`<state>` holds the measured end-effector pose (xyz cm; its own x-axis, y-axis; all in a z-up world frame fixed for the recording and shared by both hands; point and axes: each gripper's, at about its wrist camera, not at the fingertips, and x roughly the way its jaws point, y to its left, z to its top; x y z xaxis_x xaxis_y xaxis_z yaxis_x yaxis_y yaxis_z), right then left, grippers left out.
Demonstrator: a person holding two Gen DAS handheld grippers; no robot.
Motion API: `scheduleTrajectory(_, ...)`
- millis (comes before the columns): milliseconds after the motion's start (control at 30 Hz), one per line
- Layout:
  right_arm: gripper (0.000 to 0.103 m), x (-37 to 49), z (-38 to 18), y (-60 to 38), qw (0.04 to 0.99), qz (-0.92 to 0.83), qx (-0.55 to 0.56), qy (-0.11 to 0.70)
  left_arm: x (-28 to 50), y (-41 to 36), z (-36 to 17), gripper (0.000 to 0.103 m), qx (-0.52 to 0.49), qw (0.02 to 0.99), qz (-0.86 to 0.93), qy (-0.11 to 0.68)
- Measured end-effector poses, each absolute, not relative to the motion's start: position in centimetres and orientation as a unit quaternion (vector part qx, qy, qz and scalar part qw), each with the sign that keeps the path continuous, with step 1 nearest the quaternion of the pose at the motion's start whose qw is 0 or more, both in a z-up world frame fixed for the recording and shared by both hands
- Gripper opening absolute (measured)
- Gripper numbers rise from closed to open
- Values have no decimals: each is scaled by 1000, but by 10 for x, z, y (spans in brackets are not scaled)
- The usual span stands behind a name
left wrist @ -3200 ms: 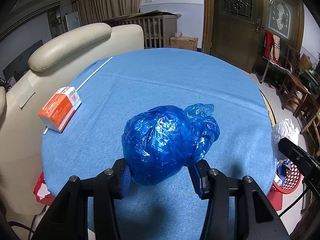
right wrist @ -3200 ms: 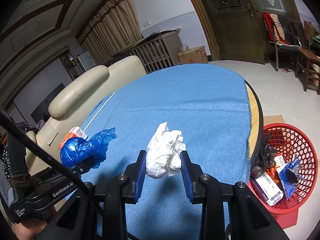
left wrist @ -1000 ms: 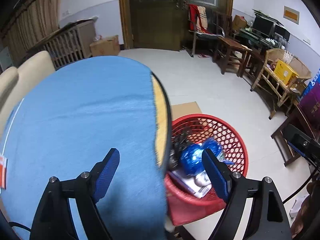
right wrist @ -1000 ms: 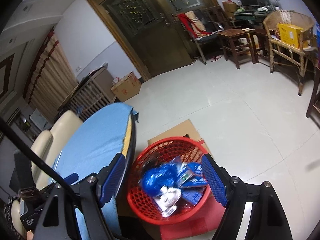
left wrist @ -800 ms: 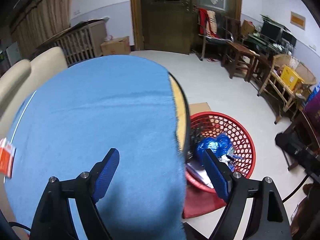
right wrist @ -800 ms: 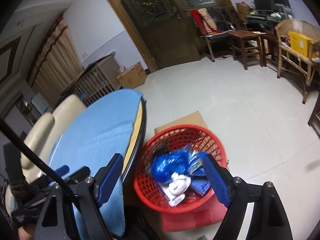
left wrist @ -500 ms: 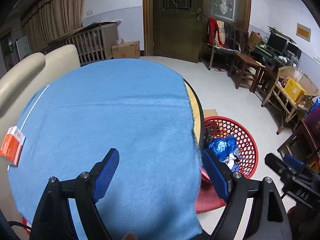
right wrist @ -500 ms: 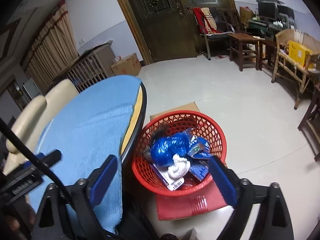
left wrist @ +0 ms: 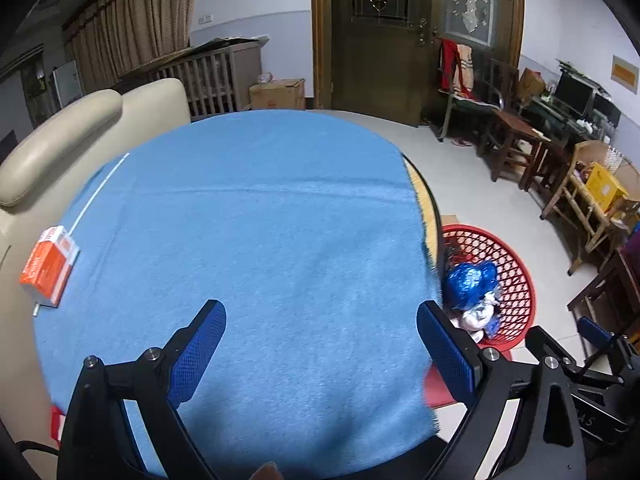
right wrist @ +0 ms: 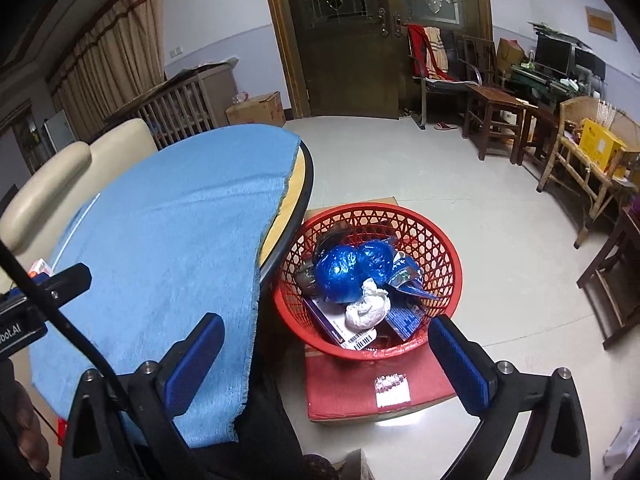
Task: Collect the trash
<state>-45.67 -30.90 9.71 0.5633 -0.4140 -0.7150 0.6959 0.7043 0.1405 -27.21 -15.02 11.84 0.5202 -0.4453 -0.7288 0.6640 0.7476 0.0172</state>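
both hand-held grippers spread apart, left (left wrist: 320,340), right (right wrist: 326,350), blue bag (right wrist: 350,272) in red basket (right wrist: 448,248)

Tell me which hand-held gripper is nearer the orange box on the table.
Left. The left hand-held gripper is over the table, the orange box off to its left. The right hand-held gripper is past the table edge by the red basket.

A round table (left wrist: 426,196) is covered by a blue cloth (left wrist: 256,248) that leaves a strip of yellow top bare at its 3 o'clock edge. On the cloth at 9 o'clock lies an orange-and-white carton (left wrist: 49,266), with a thin white stick (left wrist: 100,188) just beside it toward 10 o'clock. On the pale tiled floor (right wrist: 460,184), beside the table's 3 o'clock edge, sits a flat red box (right wrist: 360,392) carrying a red mesh basket (right wrist: 448,268).
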Motion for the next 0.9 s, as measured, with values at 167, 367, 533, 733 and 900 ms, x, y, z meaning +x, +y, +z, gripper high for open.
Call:
scheduleTrajectory(167,103,-458,102,-303,861,-328,204,331,-275,-140,119,96,141,859,-330,365)
scheduleTrajectory(367,103,-455,104,-296,862,-331,196,329,-275,-135,118,96,145,867,-317,355)
scheduleTrajectory(533,103,-454,103,-295,863,-332,194,329,-273,-135,115,96,144,867,-314,359)
scheduleTrajectory(733,103,-456,104,-295,863,-337,192,325,-278,-135,114,96,152,869,-314,351)
scheduleTrajectory(900,103,-458,106,-297,862,-342,192,320,-278,-134,113,96,153,867,-315,354)
